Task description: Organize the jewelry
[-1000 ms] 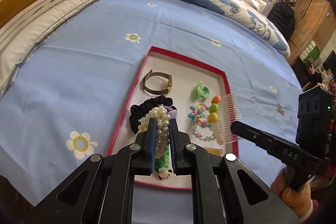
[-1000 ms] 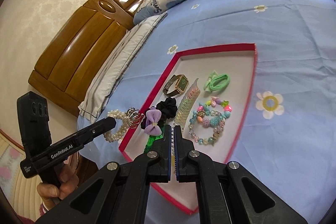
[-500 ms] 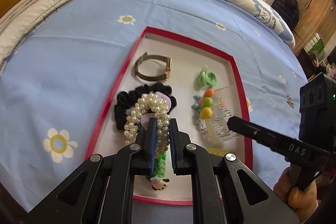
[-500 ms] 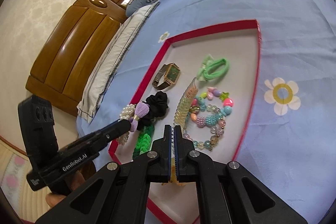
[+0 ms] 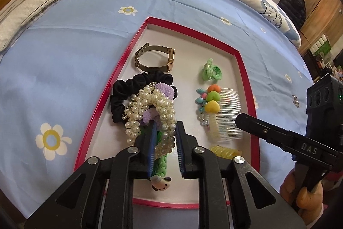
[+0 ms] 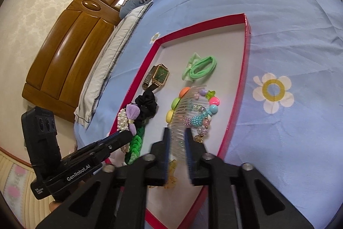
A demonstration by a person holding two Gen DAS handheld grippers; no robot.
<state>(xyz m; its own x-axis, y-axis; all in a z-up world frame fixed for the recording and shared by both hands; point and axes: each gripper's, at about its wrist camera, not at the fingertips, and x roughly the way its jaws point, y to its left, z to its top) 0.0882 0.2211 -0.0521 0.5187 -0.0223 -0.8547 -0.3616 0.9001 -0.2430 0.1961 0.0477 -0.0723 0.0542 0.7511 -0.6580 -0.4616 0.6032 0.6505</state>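
The pearl bracelet (image 5: 150,113) is lying in the red tray (image 5: 103,106) between the just-parting fingers of the left gripper (image 5: 165,138), draped over a black scrunchie (image 5: 128,96); the clear comb (image 6: 182,119) is standing between the right gripper (image 6: 176,147)'s jaws, which have just been opening; pearls looped round a pad risk lifting out on withdrawal; the comb may topple onto the beaded bracelet (image 6: 201,117) just beyond.

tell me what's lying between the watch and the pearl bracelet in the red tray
A black scrunchie lies between the watch and the pearl bracelet, the pearls overlapping it; the left wrist view shows it best.
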